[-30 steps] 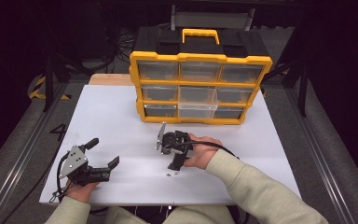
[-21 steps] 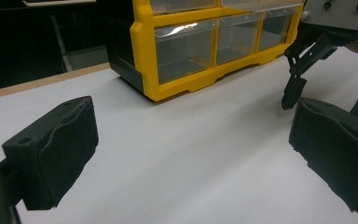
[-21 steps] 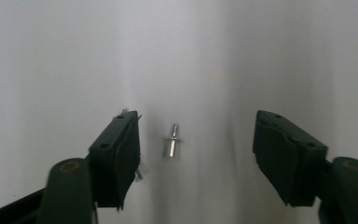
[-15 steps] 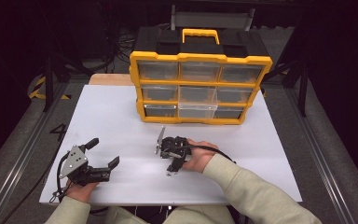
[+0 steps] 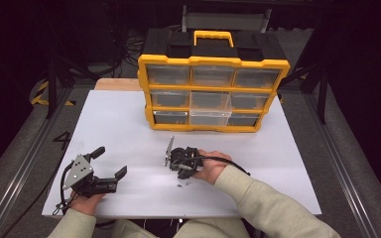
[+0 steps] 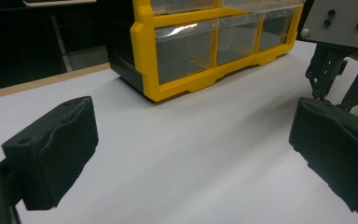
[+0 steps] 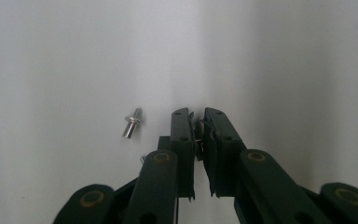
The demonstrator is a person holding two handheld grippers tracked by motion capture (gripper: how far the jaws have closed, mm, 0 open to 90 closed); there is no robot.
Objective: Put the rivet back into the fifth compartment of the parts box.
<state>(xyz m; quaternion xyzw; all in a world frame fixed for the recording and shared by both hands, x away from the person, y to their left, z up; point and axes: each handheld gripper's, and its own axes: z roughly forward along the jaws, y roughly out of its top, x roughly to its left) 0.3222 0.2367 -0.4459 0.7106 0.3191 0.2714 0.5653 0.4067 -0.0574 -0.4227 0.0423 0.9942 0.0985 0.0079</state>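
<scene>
My right gripper point(image 7: 198, 116) points down at the white table point(image 5: 129, 124). Its jaws have just been closing and now stand shut, with a small metal piece point(image 7: 198, 127) pinched between the pads. A short silver screw point(image 7: 133, 122) lies loose just left of the jaws. In the high view the right gripper point(image 5: 183, 173) sits at the table's middle front, over a few tiny metal parts point(image 5: 182, 184). My left gripper point(image 5: 110, 162) rests at the front left, open, nothing between its pads point(image 6: 51, 154).
A yellow organizer point(image 5: 213, 94) with clear drawers and a black top stands at the back middle of the table. In the left gripper view its nearest drawers point(image 6: 205, 46) are ahead, with the right gripper's grey plate point(image 6: 340, 21) at top right.
The right gripper has sunk slightly toward the small parts on the table. The left gripper has stayed where it was.
</scene>
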